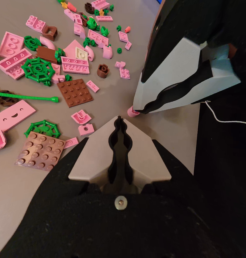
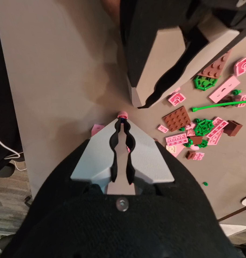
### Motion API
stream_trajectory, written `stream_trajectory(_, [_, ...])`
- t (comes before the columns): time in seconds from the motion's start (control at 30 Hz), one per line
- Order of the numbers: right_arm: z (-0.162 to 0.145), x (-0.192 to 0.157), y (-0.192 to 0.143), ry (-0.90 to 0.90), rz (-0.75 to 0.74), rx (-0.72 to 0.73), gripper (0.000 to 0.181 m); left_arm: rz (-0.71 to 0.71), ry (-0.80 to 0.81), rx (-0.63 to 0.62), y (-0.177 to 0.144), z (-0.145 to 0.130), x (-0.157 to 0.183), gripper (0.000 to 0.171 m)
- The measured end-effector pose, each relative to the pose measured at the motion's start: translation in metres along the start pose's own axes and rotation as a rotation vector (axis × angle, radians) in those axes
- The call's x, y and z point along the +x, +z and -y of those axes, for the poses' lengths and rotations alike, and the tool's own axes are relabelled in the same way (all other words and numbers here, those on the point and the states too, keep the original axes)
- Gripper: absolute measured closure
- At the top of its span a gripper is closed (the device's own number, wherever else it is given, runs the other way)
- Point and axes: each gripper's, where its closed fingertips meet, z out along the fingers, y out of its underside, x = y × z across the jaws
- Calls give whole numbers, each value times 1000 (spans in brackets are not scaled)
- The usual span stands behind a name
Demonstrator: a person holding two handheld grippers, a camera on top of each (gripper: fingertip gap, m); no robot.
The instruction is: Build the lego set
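A smooth grey-beige counter (image 2: 60, 69) ends at a straight edge; beyond it, mottled carpet floor (image 2: 9, 195) and a white cable (image 2: 10, 152).

The grey table (image 1: 168, 132) carries everything. Off its right edge, a white cord (image 1: 224, 120) trails over a dark area. In the right wrist view, the cord (image 2: 7, 150) loops beside the table edge, above patterned carpet (image 2: 9, 202).

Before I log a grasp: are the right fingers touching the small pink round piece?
Touching. The left wrist view shows the right gripper with its fingertips closed on the small pink round piece; the right wrist view shows the same pinch.
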Motion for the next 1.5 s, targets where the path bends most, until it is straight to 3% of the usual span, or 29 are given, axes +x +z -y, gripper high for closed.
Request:
stream_trajectory(0.03, [0, 0, 0, 1, 5, 1, 179, 0, 1, 2, 0, 0, 0, 171])
stream_trajectory(0.17, [1, -1, 0, 14, 25, 40, 179, -5, 3, 4, -1, 1, 1, 171])
stream_trajectory(0.33, [2, -1, -1, -35, -65, 160, 176, -11, 1, 10, -1, 1, 1, 171])
stream_trajectory(0.4, [4, -1, -4, -15, -94, 227, 151, -10, 0, 7, -1, 1, 1, 171])
stream_trajectory(0.53, [9, -6, -21, 73, -113, 408, 148, -10, 3, -1, 0, 0, 2, 171])
stream_trajectory(0.8, [6, -12, -3, 168, -133, 489, 139, -13, 4, 3, 0, 0, 2, 169])
stream_trajectory(0.83, [7, -13, 3, 175, -114, 487, 141, -14, 4, 7, -1, 1, 2, 168])
stream_trajectory(0.9, [7, -14, 9, 169, -93, 491, 166, -16, 5, 17, -2, 2, 2, 167])
stream_trajectory(1.03, [11, 7, -28, 208, -208, 735, 166, -2, 15, 45, -4, 6, 1, 165])
stream_trajectory(1.17, [-27, 42, -53, 364, -363, 898, 166, 26, 41, 97, -9, 12, 0, 164])
stream_trajectory(1.3, [-67, 28, -34, 373, -297, 800, 167, 23, 71, 162, -15, 20, 3, 162])
stream_trajectory(1.4, [-82, 6, -14, 337, -239, 717, 166, -48, 80, 199, -20, 24, 11, 158])
stream_trajectory(1.5, [-90, -7, -4, 374, -198, 704, 167, -27, 88, 237, -25, 28, 8, 157])
